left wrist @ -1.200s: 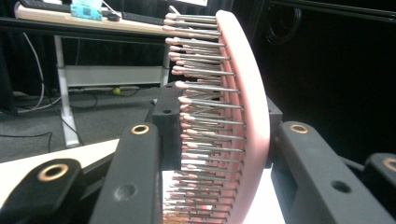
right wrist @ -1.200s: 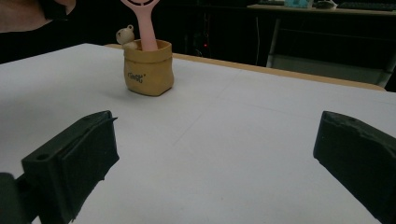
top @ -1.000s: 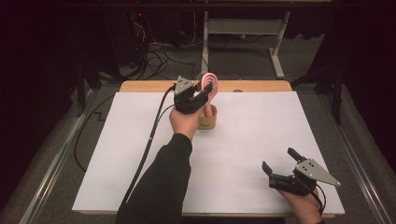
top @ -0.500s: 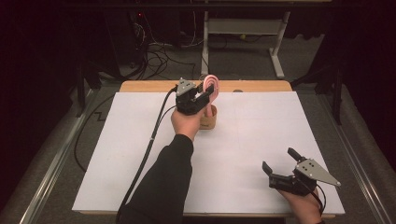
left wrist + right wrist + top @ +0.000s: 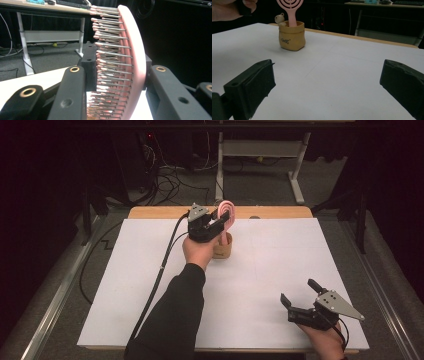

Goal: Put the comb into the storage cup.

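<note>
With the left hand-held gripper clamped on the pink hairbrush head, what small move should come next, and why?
Probably a short straight lift. The left hand-held gripper is shut on the head of the pink hairbrush, whose handle stands in the tan holder. Raising it upright should clear the rim without tipping the holder. The right hand-held gripper rests open, well apart.

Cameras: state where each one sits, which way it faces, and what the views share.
High view: above the near table edge, facing forward and down; both forearms, left gripper shut on the pink hairbrush, right gripper open.
Left gripper view: rides that gripper, looking along its jaws; brush bristles up close.
Right gripper view: low over the white table, facing the tan pot; its open jaws.
Shared: the brush.
</note>
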`<state>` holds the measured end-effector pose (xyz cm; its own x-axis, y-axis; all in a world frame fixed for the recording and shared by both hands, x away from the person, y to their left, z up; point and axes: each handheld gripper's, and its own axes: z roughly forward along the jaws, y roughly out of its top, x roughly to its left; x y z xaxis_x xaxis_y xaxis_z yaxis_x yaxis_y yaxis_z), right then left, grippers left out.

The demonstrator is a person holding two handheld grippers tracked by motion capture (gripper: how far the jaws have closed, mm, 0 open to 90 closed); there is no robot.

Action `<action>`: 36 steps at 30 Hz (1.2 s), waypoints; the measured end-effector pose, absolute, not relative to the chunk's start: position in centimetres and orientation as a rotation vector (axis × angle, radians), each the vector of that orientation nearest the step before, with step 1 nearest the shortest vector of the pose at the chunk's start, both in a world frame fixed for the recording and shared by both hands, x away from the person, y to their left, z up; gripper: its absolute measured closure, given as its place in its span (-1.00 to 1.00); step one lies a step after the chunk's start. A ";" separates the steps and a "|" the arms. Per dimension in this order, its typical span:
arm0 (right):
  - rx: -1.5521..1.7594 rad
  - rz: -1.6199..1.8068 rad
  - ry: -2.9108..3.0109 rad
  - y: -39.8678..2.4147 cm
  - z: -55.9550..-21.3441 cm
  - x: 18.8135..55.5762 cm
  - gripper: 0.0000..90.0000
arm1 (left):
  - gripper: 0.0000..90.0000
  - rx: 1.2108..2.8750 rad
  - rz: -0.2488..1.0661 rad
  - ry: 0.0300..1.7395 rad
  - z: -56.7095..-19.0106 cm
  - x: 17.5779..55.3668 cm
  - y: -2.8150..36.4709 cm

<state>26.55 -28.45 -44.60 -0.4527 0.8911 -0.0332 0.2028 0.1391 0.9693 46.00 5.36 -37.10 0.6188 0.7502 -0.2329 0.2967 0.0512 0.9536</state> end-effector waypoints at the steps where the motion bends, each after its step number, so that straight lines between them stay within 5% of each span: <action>1: 1.055 1.350 1.769 -28.4 -44.6 26.6 -1.00 | 0.39 1.533 0.434 0.914 -37.1 46.0 5.4; 36: 1.053 1.352 1.766 -28.5 -44.4 26.4 -1.00 | 0.30 1.596 0.530 0.960 -36.6 46.7 7.5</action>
